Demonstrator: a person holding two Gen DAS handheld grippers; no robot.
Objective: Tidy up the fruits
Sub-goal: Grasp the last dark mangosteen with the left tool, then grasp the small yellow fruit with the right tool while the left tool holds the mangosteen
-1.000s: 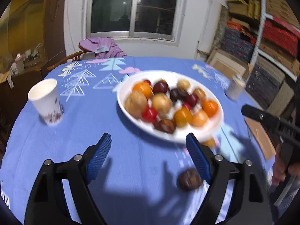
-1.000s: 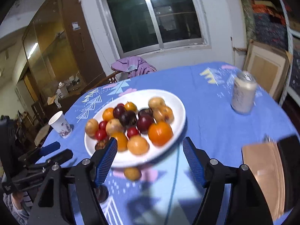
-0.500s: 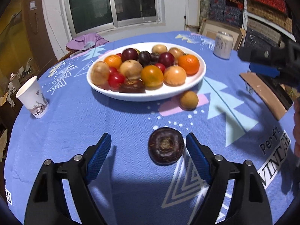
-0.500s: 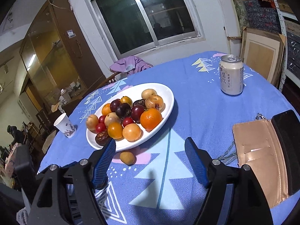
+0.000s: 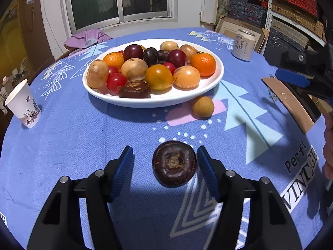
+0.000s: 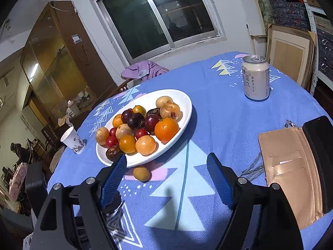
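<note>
Blue tablecloth (image 5: 83, 145); dark glossy round fruit (image 5: 174, 163) between closing, untouching left claw (image 5: 165, 167) pads.

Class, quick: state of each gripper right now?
Left gripper: open, jaws just been closing around the dark fruit on the tablecloth, not yet gripping.
Right gripper: open, jaws just been opening, holding nothing.

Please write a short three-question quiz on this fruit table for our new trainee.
1. True or false: the left gripper already squeezes the dark fruit.
2. How many fruits lie on the tablecloth outside the white plate?
3. Which stands nearest the phone case: A paper cup, B drink can, C purple cloth?

Key: 1 false, a gap shows at the left pad. 2 two. 3 B.
</note>
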